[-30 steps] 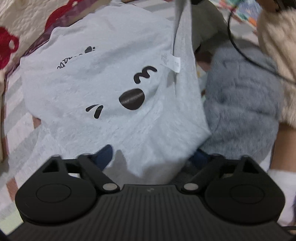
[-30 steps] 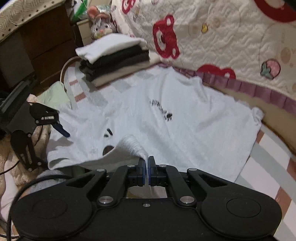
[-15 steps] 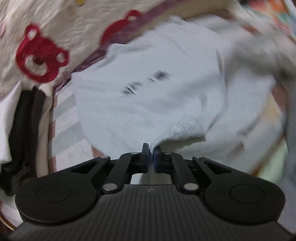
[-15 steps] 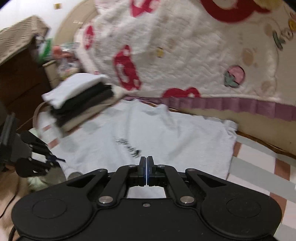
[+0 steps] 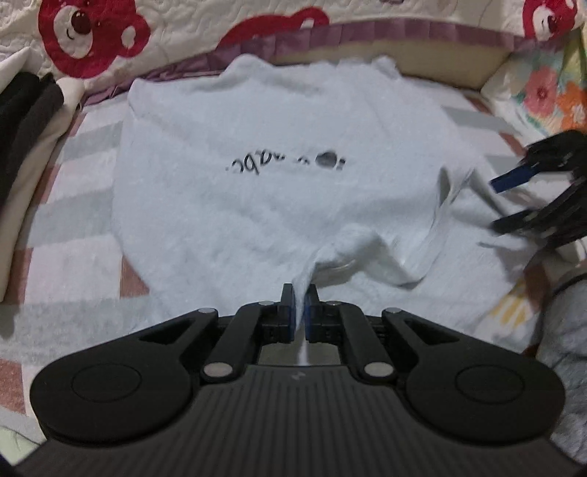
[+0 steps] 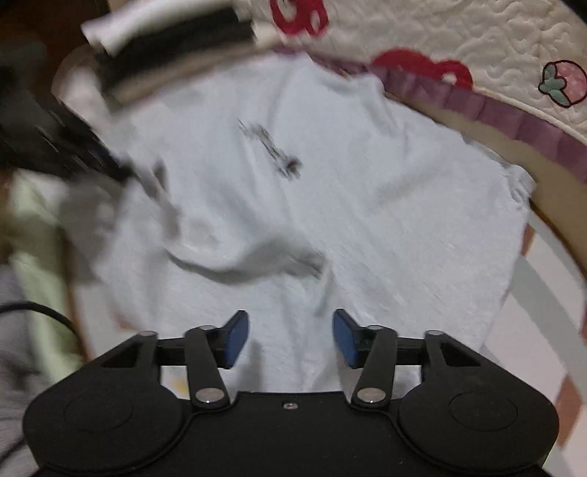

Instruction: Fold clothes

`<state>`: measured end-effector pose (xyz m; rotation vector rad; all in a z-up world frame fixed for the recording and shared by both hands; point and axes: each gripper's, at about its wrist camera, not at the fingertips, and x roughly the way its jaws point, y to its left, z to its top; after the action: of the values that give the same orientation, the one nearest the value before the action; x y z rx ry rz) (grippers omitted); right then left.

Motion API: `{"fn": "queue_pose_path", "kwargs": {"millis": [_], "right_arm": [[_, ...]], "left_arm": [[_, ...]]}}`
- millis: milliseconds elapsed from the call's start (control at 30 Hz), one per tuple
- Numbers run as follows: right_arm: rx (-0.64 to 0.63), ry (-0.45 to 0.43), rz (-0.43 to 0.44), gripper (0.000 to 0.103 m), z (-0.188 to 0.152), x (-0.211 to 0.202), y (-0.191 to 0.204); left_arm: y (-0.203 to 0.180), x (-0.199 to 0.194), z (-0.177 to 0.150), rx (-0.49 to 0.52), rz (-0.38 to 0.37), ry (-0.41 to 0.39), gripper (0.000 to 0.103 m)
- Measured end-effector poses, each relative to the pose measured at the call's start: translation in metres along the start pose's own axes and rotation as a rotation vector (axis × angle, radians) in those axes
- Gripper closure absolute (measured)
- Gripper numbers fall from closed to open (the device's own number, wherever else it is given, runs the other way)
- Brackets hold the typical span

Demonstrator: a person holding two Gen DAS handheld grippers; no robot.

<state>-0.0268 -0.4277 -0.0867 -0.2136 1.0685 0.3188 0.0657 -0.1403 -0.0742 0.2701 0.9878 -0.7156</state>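
A pale grey T-shirt (image 5: 256, 121) with black print lies spread on the striped mat, its near part rumpled. My left gripper (image 5: 300, 304) is shut on a pinched fold of the shirt's near edge, and the fabric rises into its blue pads. In the right wrist view the left gripper (image 6: 110, 161) is a dark blur at the shirt's left side. My right gripper (image 6: 290, 335) hovers low over the T-shirt (image 6: 367, 190); its jaws are opening, with cloth under them but nothing pressed between the pads. The left wrist view shows the right gripper (image 5: 513, 201) at the shirt's right edge.
A stack of folded clothes (image 5: 25, 121) (image 6: 176, 47) stands at the mat's far corner. A quilt with red bears (image 5: 91, 33) and a purple border runs along the back. A floral cloth (image 5: 550, 99) lies at the right, and a black cable (image 6: 44, 312) at the near left.
My left gripper closed on the shirt's near edge and moved across with it. My right gripper, shut on a fold earlier, dropped lower and opened, letting the fabric fall onto the shirt.
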Motion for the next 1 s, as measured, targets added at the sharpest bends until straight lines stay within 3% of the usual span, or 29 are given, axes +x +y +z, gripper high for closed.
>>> {"fn": "queue_pose_path", "kwargs": {"millis": [67, 100, 133, 200, 300, 333, 400, 467, 567, 633, 800, 867, 900, 933, 1000], "right_arm": [[0.034, 0.003, -0.020, 0.048, 0.002, 0.012, -0.003], [0.058, -0.015, 0.010, 0.060, 0.004, 0.012, -0.007], [0.086, -0.036, 0.035, 0.099, 0.005, 0.010, -0.012], [0.156, -0.089, 0.069, 0.097, 0.007, -0.002, -0.022], [0.244, -0.172, 0.080, 0.098, 0.006, -0.025, -0.034], [0.254, -0.194, 0.061, 0.098, 0.005, -0.033, -0.034], [0.269, -0.242, 0.022, 0.098, 0.003, -0.049, -0.036], [0.276, -0.292, -0.021, 0.098, 0.002, -0.064, -0.040], [0.255, -0.348, -0.062, 0.098, 0.004, -0.078, -0.045], [0.234, -0.369, -0.085, 0.098, 0.006, -0.082, -0.044], [0.222, -0.413, -0.124, 0.098, 0.007, -0.089, -0.047], [0.227, -0.423, -0.123, 0.098, 0.007, -0.091, -0.049], [0.227, -0.427, -0.119, 0.098, 0.008, -0.091, -0.049], [0.223, -0.432, -0.118, 0.098, 0.008, -0.090, -0.049], [0.216, -0.435, -0.127, 0.098, 0.008, -0.088, -0.048]], "left_arm": [[-0.001, -0.003, 0.001, 0.003, -0.008, -0.006, 0.098], [-0.002, -0.003, 0.000, 0.001, -0.012, -0.002, 0.098], [-0.003, -0.003, -0.001, 0.003, -0.019, 0.007, 0.097], [-0.007, 0.000, -0.005, 0.023, -0.030, 0.036, 0.095], [-0.017, 0.008, -0.009, 0.083, -0.015, 0.087, 0.082], [-0.023, 0.011, -0.009, 0.122, 0.025, 0.102, 0.075], [-0.035, 0.017, -0.011, 0.230, 0.143, 0.120, 0.071], [-0.042, 0.022, -0.014, 0.305, 0.208, 0.121, 0.065], [-0.037, 0.023, -0.008, 0.259, 0.184, 0.115, 0.060], [-0.030, 0.024, -0.003, 0.213, 0.172, 0.111, 0.047], [-0.014, 0.030, 0.002, 0.098, 0.114, 0.142, 0.039], [-0.011, 0.029, 0.003, 0.078, 0.101, 0.140, 0.040], [-0.010, 0.029, 0.003, 0.072, 0.097, 0.136, 0.062], [-0.010, 0.027, 0.004, 0.076, 0.098, 0.128, 0.100], [-0.014, 0.013, 0.010, 0.101, 0.145, 0.054, 0.099]]}}
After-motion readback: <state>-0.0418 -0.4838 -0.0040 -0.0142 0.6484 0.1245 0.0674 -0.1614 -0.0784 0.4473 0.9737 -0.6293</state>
